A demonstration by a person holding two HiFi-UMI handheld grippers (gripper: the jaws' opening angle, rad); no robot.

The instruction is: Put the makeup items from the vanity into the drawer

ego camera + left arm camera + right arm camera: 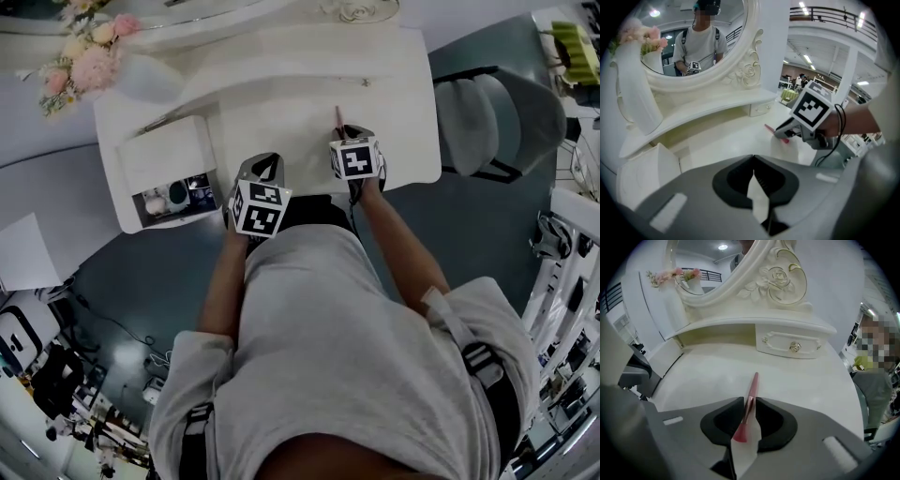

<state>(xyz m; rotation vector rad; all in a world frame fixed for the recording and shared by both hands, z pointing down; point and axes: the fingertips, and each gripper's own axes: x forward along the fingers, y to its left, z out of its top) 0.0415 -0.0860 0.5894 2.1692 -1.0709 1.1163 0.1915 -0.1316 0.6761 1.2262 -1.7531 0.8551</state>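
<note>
A pink makeup brush (338, 116) lies on the white vanity top (281, 103), handle pointing toward the mirror. My right gripper (345, 131) is lowered over its bristle end. In the right gripper view the brush (752, 385) runs between the jaws, which stand a little apart and do not press on it; my right gripper (749, 402) is open. From the left gripper view, the right gripper (787, 132) sits on the brush (769, 128). My left gripper (267, 161) hangs at the vanity's front edge, shut and empty (753, 162). The open drawer (183, 219) at the left holds several small items.
A vase of pink flowers (89, 61) stands at the vanity's back left. The oval mirror (693, 37) rises behind the raised shelf. A small drawer with a gold knob (794, 347) sits under that shelf. A grey chair (506, 117) stands to the right.
</note>
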